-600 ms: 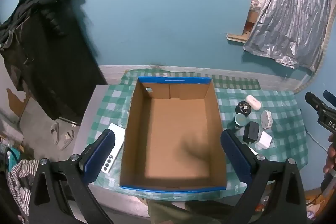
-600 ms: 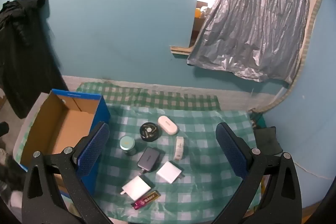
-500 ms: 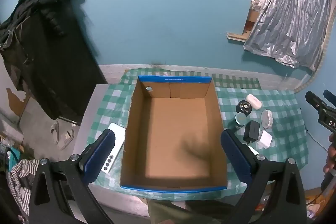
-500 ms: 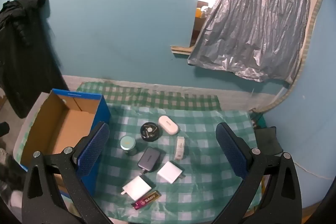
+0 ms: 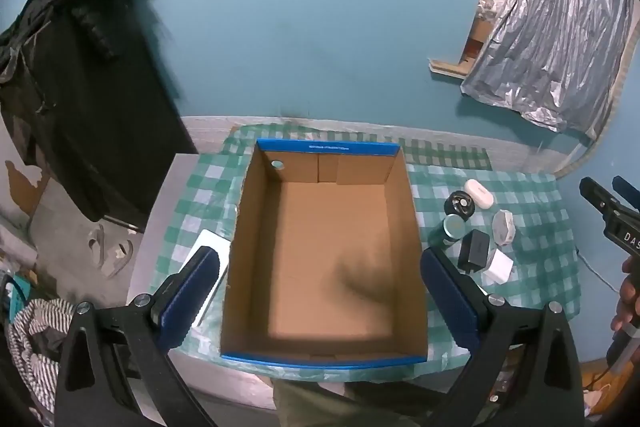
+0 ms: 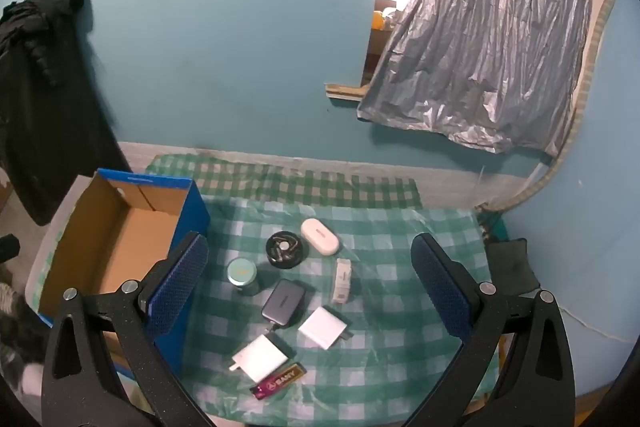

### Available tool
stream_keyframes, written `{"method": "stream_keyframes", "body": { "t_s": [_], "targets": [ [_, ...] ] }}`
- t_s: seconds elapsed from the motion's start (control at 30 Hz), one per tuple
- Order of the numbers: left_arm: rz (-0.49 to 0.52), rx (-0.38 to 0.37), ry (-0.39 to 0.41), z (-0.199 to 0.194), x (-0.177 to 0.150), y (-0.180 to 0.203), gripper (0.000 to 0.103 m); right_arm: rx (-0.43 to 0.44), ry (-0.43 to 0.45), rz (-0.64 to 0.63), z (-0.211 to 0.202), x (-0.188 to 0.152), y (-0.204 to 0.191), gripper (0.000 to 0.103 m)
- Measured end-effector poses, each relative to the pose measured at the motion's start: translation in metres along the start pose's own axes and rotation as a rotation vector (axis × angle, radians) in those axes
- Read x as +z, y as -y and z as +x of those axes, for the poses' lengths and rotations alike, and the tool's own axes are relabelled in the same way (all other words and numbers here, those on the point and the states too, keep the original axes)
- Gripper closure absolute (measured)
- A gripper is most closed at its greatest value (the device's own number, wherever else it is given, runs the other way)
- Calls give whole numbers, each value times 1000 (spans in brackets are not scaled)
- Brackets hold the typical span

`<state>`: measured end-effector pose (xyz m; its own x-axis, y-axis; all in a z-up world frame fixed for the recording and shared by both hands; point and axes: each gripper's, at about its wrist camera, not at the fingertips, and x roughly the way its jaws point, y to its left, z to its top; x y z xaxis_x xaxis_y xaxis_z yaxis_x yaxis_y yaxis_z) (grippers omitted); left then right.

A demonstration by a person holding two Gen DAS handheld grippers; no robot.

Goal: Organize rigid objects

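Observation:
An empty cardboard box with blue sides (image 5: 324,255) (image 6: 120,247) stands on a green checked tablecloth. Right of it lie several small objects: a white oval case (image 6: 320,235), a black round tin (image 6: 285,249), a teal-lidded jar (image 6: 242,275), a dark grey charger (image 6: 285,302), two white chargers (image 6: 322,327) (image 6: 261,355), a small white stick (image 6: 342,279) and a maroon bar (image 6: 278,379). My left gripper (image 5: 320,301) is open and empty above the box. My right gripper (image 6: 310,287) is open and empty above the objects.
A white flat device (image 5: 206,257) lies left of the box. The table (image 5: 160,227) stands against a blue wall. Black clothes (image 5: 72,87) hang at left. A silver curtain (image 6: 488,39) hangs at right. The table's front edge is near.

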<state>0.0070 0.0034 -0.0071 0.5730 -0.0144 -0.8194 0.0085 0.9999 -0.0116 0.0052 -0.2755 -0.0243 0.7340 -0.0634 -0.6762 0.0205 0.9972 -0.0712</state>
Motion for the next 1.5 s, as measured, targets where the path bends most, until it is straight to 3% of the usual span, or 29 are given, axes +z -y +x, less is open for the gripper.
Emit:
{"method": "stream_keyframes", "body": {
  "t_s": [1.5],
  "targets": [
    [31, 4, 11, -3, -2, 8, 2, 13, -14, -1, 4, -4, -3, 2]
  ]
}}
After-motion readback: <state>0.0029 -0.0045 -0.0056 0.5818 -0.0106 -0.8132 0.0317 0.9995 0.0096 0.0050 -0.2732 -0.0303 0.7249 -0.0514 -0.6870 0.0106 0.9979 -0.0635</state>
